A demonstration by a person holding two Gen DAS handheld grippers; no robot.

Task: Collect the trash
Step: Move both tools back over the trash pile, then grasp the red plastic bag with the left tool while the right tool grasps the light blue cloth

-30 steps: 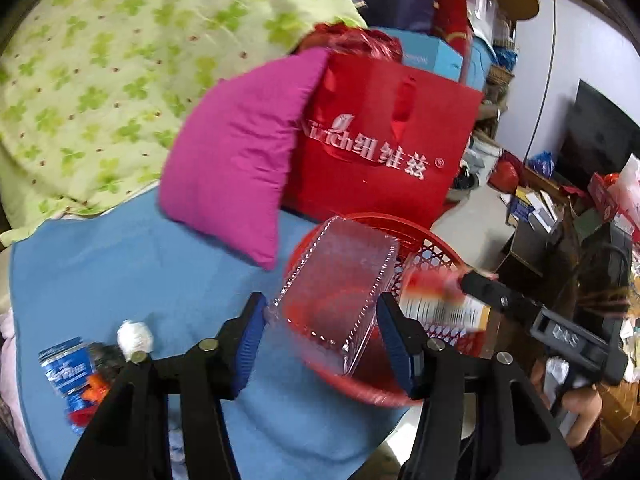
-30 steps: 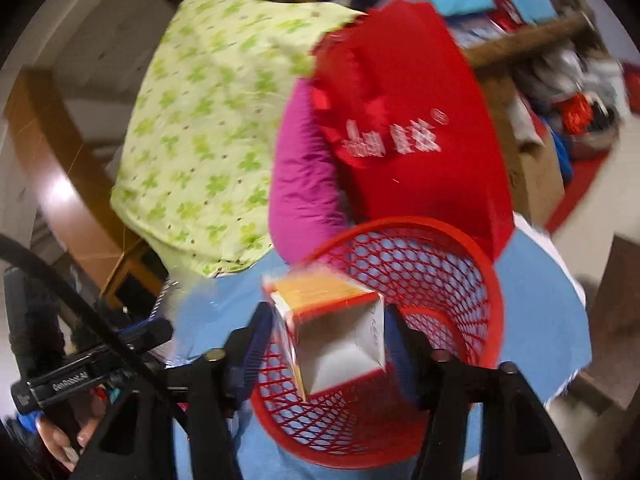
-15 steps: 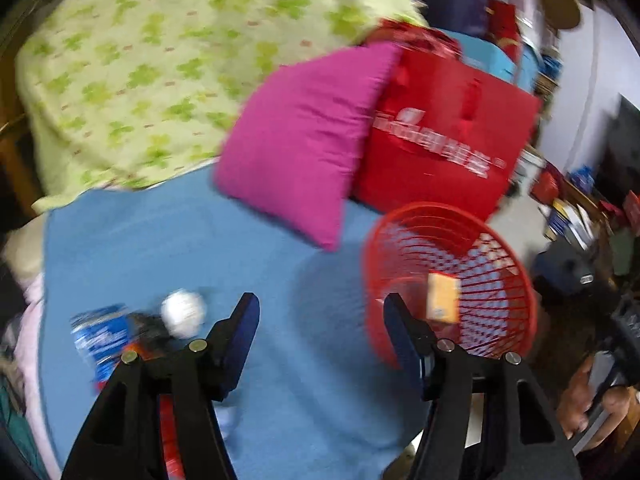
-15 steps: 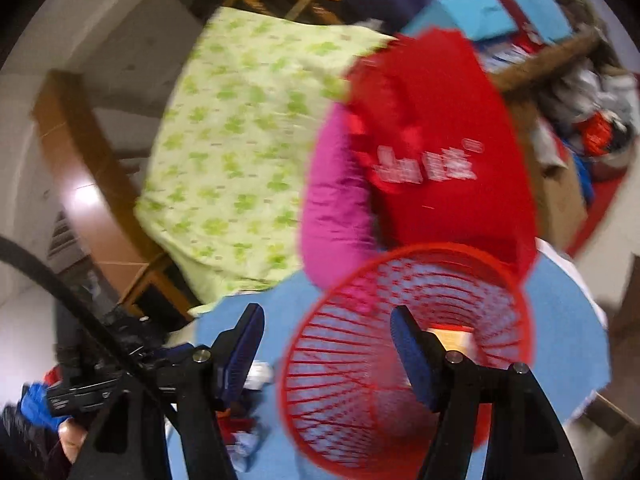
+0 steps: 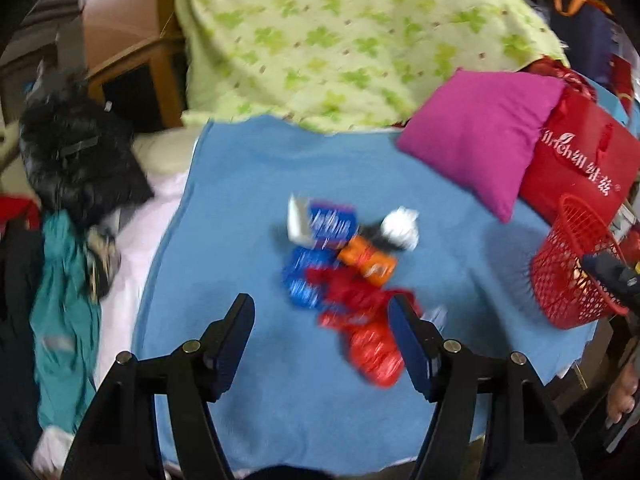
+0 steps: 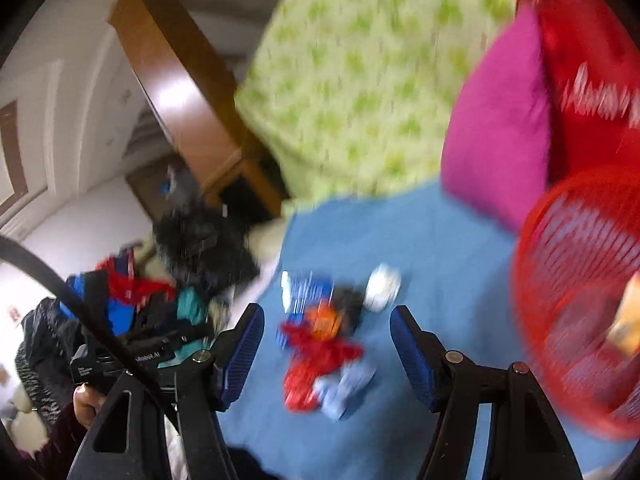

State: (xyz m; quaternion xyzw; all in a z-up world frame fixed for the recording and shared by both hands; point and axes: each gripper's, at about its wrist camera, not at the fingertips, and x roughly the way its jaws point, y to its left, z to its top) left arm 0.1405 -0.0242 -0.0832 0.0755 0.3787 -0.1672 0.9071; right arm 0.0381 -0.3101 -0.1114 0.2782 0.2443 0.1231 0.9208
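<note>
Blue blanket (image 5: 248, 200) covered the surface. Green clover-print quilt (image 5: 340, 36) was heaped behind it, magenta pillow (image 5: 480, 136) at its right. Brown wooden frame (image 5: 160, 52) stood at back left, white wall (image 6: 60, 40) beyond, dark clothes pile (image 5: 76, 152) left.

Wrappers (image 5: 344, 272) left of, seemingly, basket (image 5: 568, 280)

**Readable text: one bag only**

Red shopping bag (image 5: 576, 168) at 3 o'clock in left wrist view: white print, Latin letters roughly "ilrich" plus Chinese characters, last ones look like 纽维兹, ® after. Same bag (image 6: 592, 80) at 2 o'clock in right wrist view: print blurred, unreadable. Wrapper pile (image 5: 340, 264) print: illegible.
</note>
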